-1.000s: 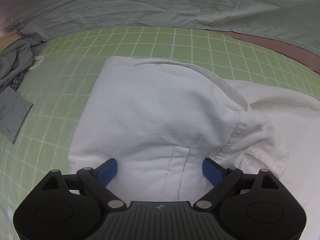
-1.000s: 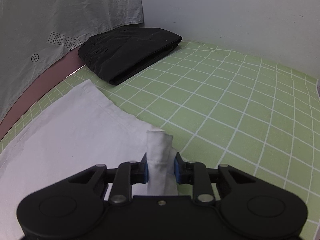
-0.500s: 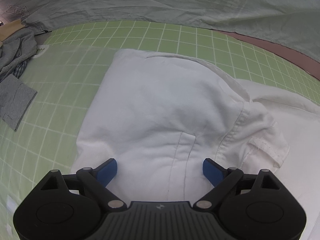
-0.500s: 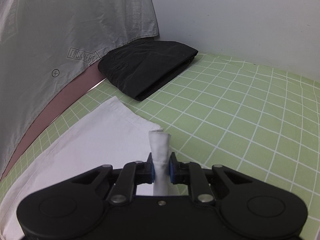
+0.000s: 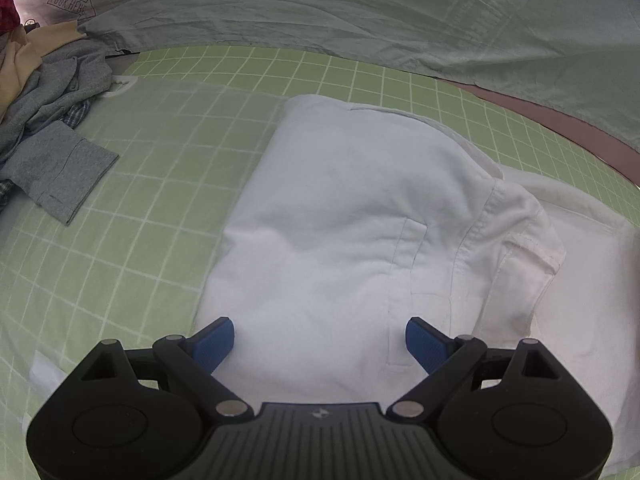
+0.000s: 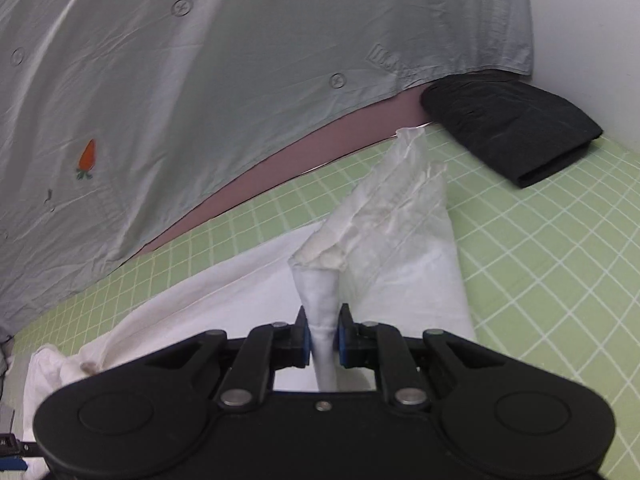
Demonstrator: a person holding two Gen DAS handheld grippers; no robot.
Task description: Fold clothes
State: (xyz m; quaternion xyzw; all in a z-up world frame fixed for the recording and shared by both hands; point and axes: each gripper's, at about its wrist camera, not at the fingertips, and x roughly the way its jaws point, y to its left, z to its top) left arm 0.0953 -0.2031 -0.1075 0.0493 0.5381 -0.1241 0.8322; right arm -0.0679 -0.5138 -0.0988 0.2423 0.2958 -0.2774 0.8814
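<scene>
**White shirt: right corner pinched, left fingers spread above the fabric**

My left gripper (image 5: 319, 338) is spread wide, its blue fingers (image 5: 211, 342) standing apart on either side of the white shirt (image 5: 344, 240) and gripping nothing. I cannot tell whether the tips touch the cloth or hang just above it. The shirt lies on the green grid-patterned mat (image 5: 160, 168), partly folded: one layer sits over another, with a stitched seam and a cuff-like end (image 5: 528, 256) lying toward my right side. The near part of the shirt runs under the gripper body.

To the far left on the mat sits a heap of grey clothes (image 5: 52, 128), one flat grey piece spread nearest the shirt but well apart from it. A cream-coloured piece (image 5: 24, 60) lies behind the heap. Along the back hangs a pale grey-green sheet (image 5: 320, 4) printed with a carrot.

My right gripper (image 6: 323, 338) is clamped on a bunched strip of the white shirt (image 6: 320, 300); the cloth rises between the fingers (image 6: 346, 338) and fans out ahead into a crumpled, raised point, tilted toward the far edge of the mat (image 6: 560, 260). The rest of the shirt trails flat to the left below it. A folded black garment (image 6: 512, 128) rests at the far corner of the mat, apart from the shirt, beside the hanging sheet (image 6: 200, 80). A brownish band (image 6: 320, 140) shows between sheet and mat.
</scene>
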